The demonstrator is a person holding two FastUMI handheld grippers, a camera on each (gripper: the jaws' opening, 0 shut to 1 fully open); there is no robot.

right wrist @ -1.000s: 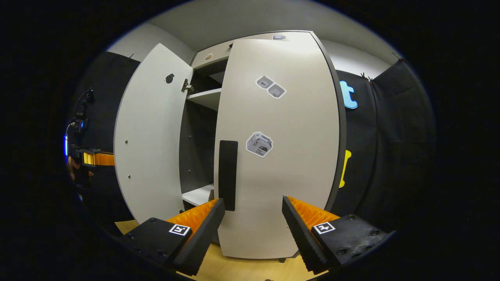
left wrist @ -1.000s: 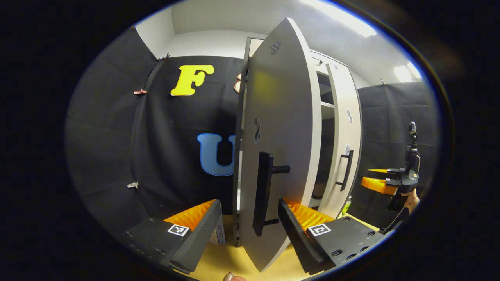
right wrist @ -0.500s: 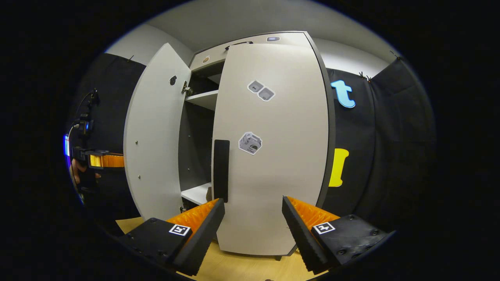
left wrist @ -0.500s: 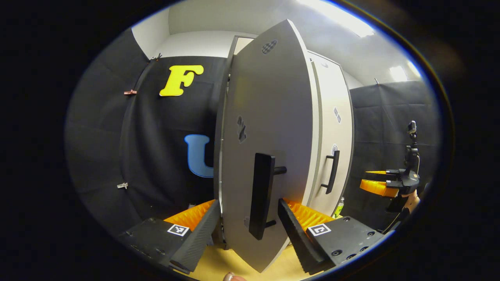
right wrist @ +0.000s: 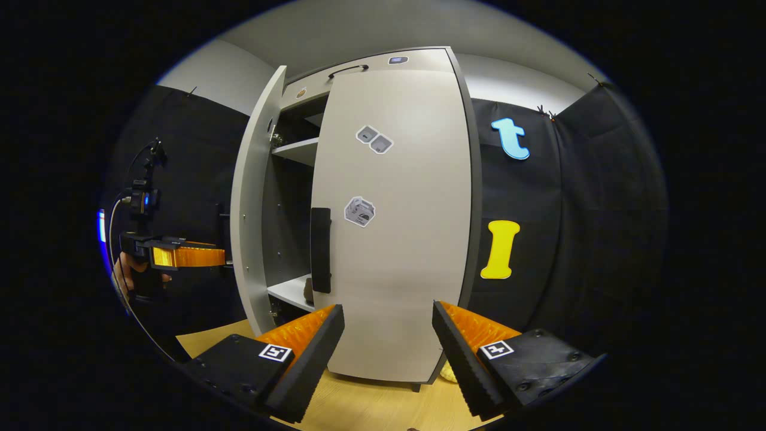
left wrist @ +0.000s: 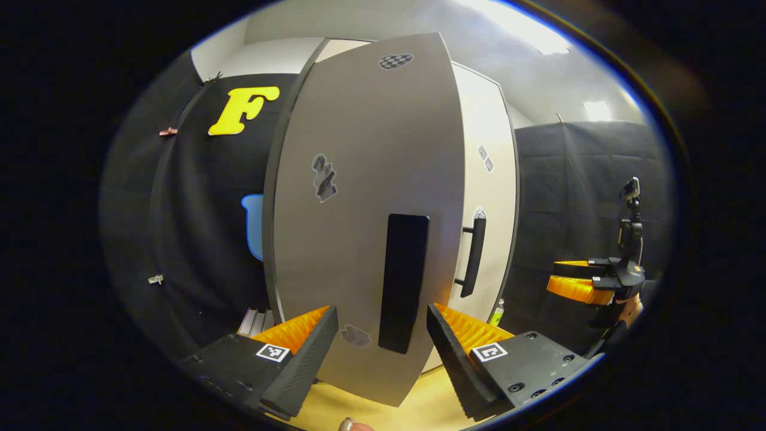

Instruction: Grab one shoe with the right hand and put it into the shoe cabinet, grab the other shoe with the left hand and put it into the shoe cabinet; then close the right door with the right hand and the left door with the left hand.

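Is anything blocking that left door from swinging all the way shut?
Nothing visible does. In the right gripper view the left door is partly open, and the gap to the cabinet shows only shelves set back inside. The left gripper is open at its handle.

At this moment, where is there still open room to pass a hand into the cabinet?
Only the gap between the left door and the shut right door, above the lower shelf. It is narrow, and the right door's handle borders it. A small dark item occupies the shelf.

Shoe (right wrist: 308, 290) on shelf mostly behind right door (right wrist: 395, 227).
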